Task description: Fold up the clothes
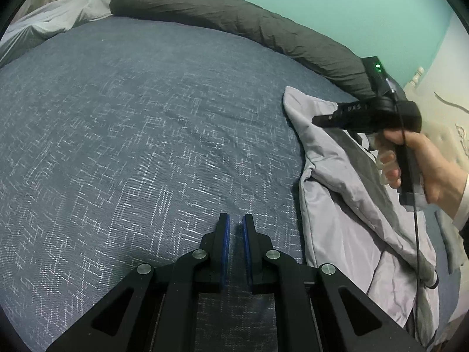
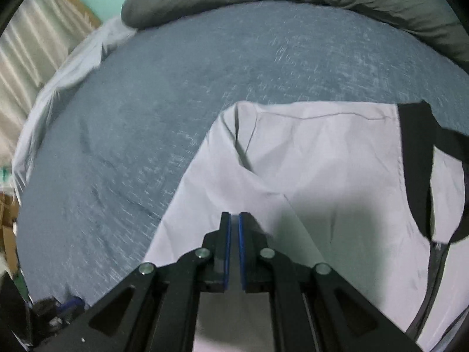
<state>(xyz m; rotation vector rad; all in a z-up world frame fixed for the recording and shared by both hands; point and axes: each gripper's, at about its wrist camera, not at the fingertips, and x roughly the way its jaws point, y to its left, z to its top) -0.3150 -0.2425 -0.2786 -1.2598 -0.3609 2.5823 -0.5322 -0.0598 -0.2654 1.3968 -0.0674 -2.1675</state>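
The left gripper (image 1: pixel 236 220) hangs over bare blue bedspread (image 1: pixel 132 132), its jaws a narrow gap apart and holding nothing. The right gripper (image 2: pixel 234 218) pinches a fold of the pale grey jacket (image 2: pixel 307 176), which lies toward the bed's right edge, below the dark grey bolster (image 1: pixel 234 20) along the far edge.
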